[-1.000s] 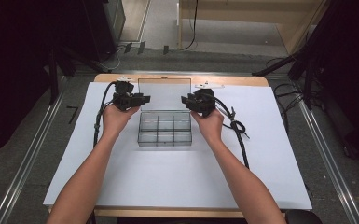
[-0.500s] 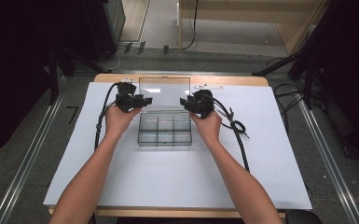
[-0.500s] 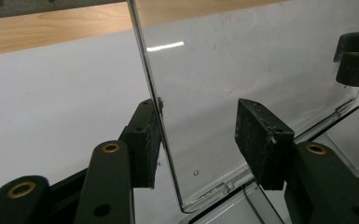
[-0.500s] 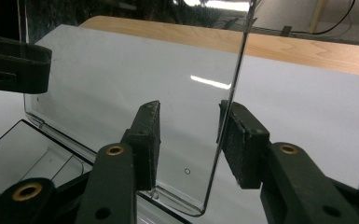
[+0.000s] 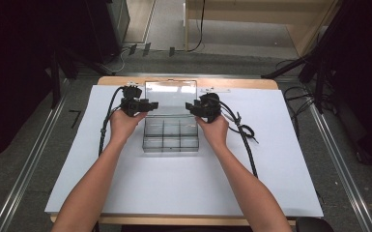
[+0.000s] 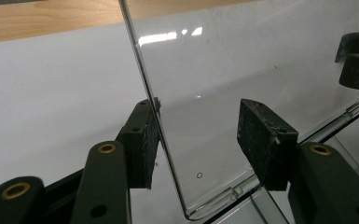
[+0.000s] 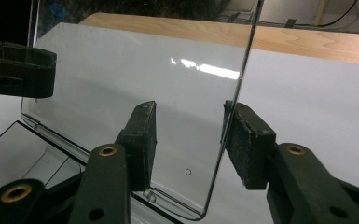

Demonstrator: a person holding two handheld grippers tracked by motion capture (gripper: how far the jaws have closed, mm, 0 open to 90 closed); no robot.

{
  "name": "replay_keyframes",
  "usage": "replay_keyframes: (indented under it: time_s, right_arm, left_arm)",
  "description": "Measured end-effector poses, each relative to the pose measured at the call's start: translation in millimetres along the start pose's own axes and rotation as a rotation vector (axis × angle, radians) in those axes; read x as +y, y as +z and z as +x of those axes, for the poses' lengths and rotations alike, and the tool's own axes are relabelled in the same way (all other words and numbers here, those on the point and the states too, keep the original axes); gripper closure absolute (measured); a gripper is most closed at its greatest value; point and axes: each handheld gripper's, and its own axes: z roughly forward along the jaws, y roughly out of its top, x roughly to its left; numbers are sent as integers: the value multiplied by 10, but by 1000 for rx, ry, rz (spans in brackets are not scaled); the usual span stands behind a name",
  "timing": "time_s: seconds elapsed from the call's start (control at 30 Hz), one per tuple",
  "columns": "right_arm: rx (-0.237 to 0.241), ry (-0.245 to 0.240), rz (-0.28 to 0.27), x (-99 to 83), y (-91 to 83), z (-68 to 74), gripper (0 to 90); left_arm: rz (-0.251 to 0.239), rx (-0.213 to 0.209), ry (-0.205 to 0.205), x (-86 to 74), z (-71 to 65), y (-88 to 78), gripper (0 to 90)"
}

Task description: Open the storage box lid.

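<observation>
White paper (image 5: 125,193) covers the table; mid-frame, the clear box (image 5: 170,136) lid (image 5: 170,99) looks light, stiff and slippery. Both the left gripper (image 5: 150,104) and right gripper (image 5: 189,105) have just been opening, jaws apart astride its side edges.

no text, label, brand, number or sign can be read on anything in these views.

White sheet (image 5: 174,188) over wooden table (image 5: 251,83), grey floor (image 5: 29,159), perhaps cables (image 5: 193,29) behind.
</observation>
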Motion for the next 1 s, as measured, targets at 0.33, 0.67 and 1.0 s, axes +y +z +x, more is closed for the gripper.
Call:
replay_keyframes:
  time_s: [0.33, 0.67, 1.0]
  right_arm:
    - [8, 24, 16, -8, 31, -13, 542]
    - [8, 29, 30, -20, 54, -22, 519]
    - [5, 23, 49, -34, 84, -12, 471]
  left_arm:
    - [18, -8, -20, -12, 10, 42, 466]
    - [33, -22, -45, -23, 22, 80, 439]
    - [53, -32, -75, -33, 29, 121, 405]
